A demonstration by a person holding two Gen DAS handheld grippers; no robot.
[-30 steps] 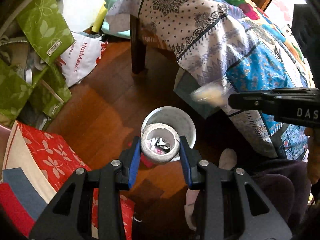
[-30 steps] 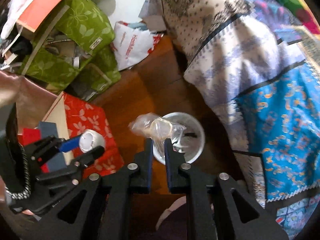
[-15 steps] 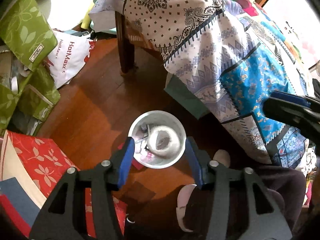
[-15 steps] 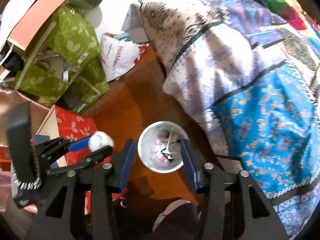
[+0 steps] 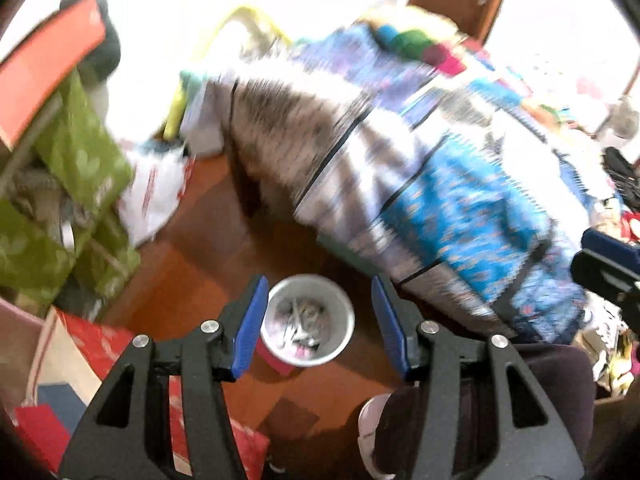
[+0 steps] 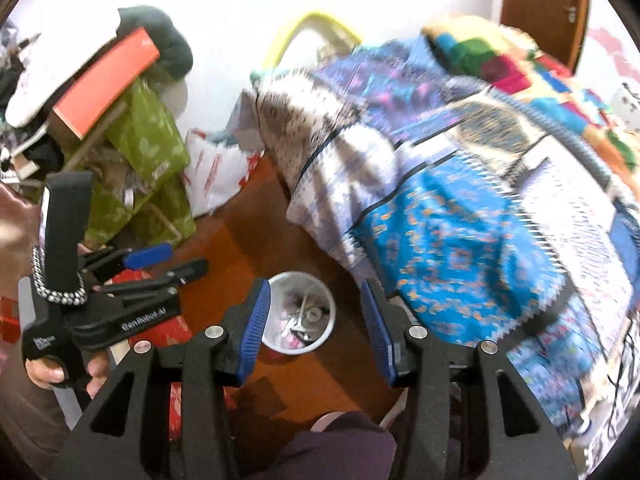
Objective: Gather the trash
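Observation:
A small white bin [image 5: 308, 320] stands on the wooden floor and holds several scraps of trash; it also shows in the right wrist view [image 6: 298, 314]. My left gripper [image 5: 316, 324] is open and empty, high above the bin, with the bin seen between its blue pads. My right gripper [image 6: 316, 330] is open and empty too, also above the bin. In the right wrist view the left gripper [image 6: 160, 264] shows at the left, open. The right gripper's tip [image 5: 608, 256] shows at the right edge of the left wrist view.
A bed with a patterned blue and white quilt [image 5: 420, 168] fills the right side. Green bags [image 5: 72, 184] and a white plastic bag [image 5: 156, 196] lie at the left. A red floral box [image 5: 108, 352] sits by the bin. My foot [image 5: 370, 420] is near the bottom.
The left gripper let go of the grey ring-shaped piece and the right let go of the clear plastic wrapper. Both opened, then rose higher above the bin.

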